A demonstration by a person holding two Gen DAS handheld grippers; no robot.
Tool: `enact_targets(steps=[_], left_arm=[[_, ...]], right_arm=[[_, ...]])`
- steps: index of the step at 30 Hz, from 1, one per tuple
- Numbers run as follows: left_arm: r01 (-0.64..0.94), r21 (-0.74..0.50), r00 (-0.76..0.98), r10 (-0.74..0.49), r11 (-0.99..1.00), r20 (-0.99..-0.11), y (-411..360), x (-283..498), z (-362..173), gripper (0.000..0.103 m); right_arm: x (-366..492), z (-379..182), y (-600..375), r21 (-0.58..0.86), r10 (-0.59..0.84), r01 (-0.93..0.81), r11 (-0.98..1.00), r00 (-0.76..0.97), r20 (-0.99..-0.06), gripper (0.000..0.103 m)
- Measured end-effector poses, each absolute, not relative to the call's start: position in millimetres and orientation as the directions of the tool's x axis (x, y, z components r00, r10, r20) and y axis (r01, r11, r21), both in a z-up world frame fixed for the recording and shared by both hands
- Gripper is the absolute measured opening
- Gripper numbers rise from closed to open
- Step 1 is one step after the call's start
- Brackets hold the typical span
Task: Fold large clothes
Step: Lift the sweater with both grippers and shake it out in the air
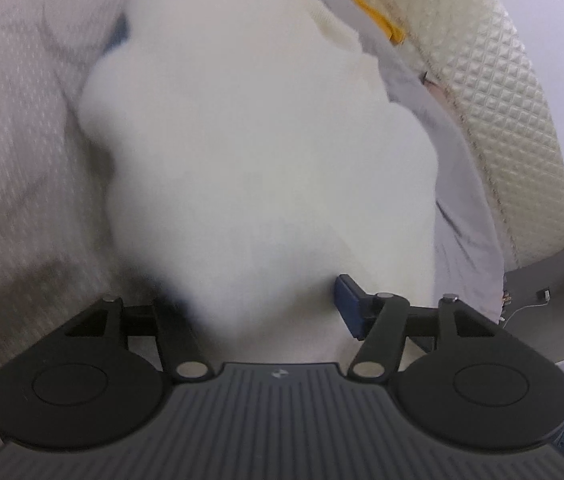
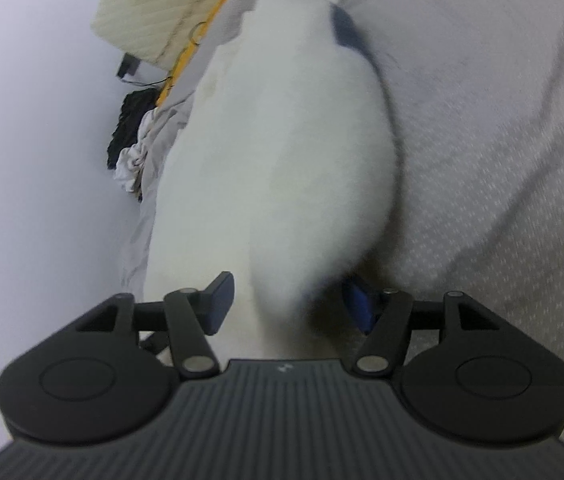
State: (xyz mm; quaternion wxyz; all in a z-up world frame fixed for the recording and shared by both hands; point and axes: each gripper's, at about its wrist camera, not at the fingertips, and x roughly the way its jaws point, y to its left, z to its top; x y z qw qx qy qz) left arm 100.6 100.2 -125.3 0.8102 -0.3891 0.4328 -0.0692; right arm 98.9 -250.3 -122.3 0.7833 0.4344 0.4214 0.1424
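The white garment (image 1: 257, 152) lies bunched on the pale patterned bedsheet (image 1: 13, 128), its long axis running straight away from both grippers toward the quilted cream mattress edge (image 1: 514, 128) and the yellow strip (image 1: 366, 4) beside it. The left gripper (image 1: 261, 304) stands with its jaws well apart, white cloth lying between them, one blue pad clear of it. The right gripper (image 2: 288, 304) is likewise spread, and a blurred fold of the garment hangs between its fingers, seemingly unpinched.
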Motion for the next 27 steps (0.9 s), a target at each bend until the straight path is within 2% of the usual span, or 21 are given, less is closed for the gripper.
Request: enact_targets(steps=[4,10,11,15,21,25,27], left_arm=[[-0.282,-0.716,0.611,-0.456,0.638,-0.647,104,98,-137,0.067],[-0.286,-0.739,0.630,-0.461,0.610,-0.625,114,93,-138,0.066],[-0.287,-0.743,0.632,-0.464,0.605,-0.621,114,94,-139,0.065],[-0.298,-0.777,0.667,-0.462,0.554,-0.585,124,99,-135,0.050],[-0.310,-0.809,0.672,-0.487,0.499,-0.557,136,96,-135,0.041],[-0.306,-0.788,0.658,-0.479,0.535,-0.581,135,97,-131,0.034],[-0.297,-0.783,0.665,-0.469,0.547,-0.581,131,101,-127,0.030]], right_arm=[[100,-131,-253,0.816,0.584,0.190,0.547,0.612,-0.534,0.063],[102,-131,-260,0.834,0.569,0.198,0.515,0.649,-0.506,0.061],[103,-131,-261,0.835,0.569,0.194,0.515,0.651,-0.502,0.058],[110,-131,-259,0.836,0.568,0.175,0.521,0.660,-0.492,0.049],[120,-129,-257,0.837,0.592,0.143,0.529,0.644,-0.484,0.048],[118,-127,-253,0.816,0.580,0.122,0.565,0.644,-0.498,0.045],[118,-128,-256,0.820,0.581,0.119,0.560,0.649,-0.491,0.041]])
